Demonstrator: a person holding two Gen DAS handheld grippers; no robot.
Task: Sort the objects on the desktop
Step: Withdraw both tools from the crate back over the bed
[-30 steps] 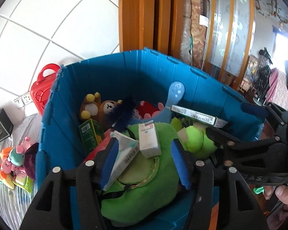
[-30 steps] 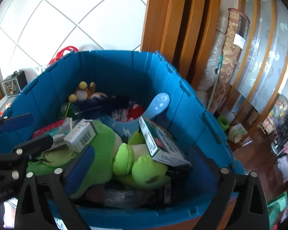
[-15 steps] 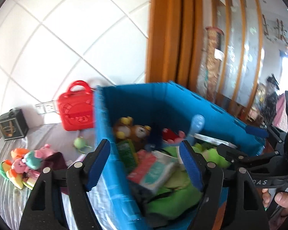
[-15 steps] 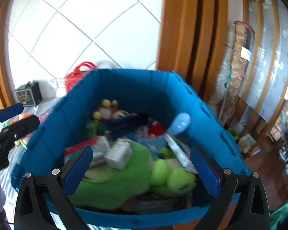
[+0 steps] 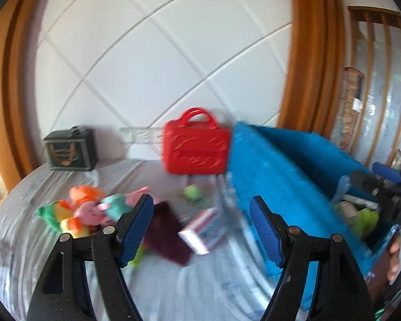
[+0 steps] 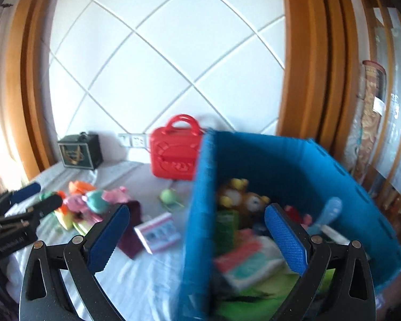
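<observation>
A blue crate [image 6: 286, 160] stands at the right of the table and holds plush toys and boxes; it also shows in the left wrist view [image 5: 280, 165]. On the table lie a small striped box [image 5: 203, 230], a dark maroon cloth [image 5: 168, 235], a pile of colourful plush toys [image 5: 83, 211] and a small green toy [image 5: 192, 192]. My left gripper [image 5: 201, 230] is open and empty above the striped box. My right gripper [image 6: 197, 240] is open and empty, straddling the crate's left wall [image 6: 200, 214]. The striped box also shows in the right wrist view [image 6: 157, 231].
A red toy case [image 5: 196, 147] stands by the wall next to the crate. A dark green box [image 5: 70, 149] sits at the back left. A white socket strip [image 5: 140, 135] is on the wall. The table has a pale cloth [image 5: 173, 289].
Both grippers have swung left and back from over the crate's contents toward the table. The table objects have come into view. Both grippers stayed open and empty.
</observation>
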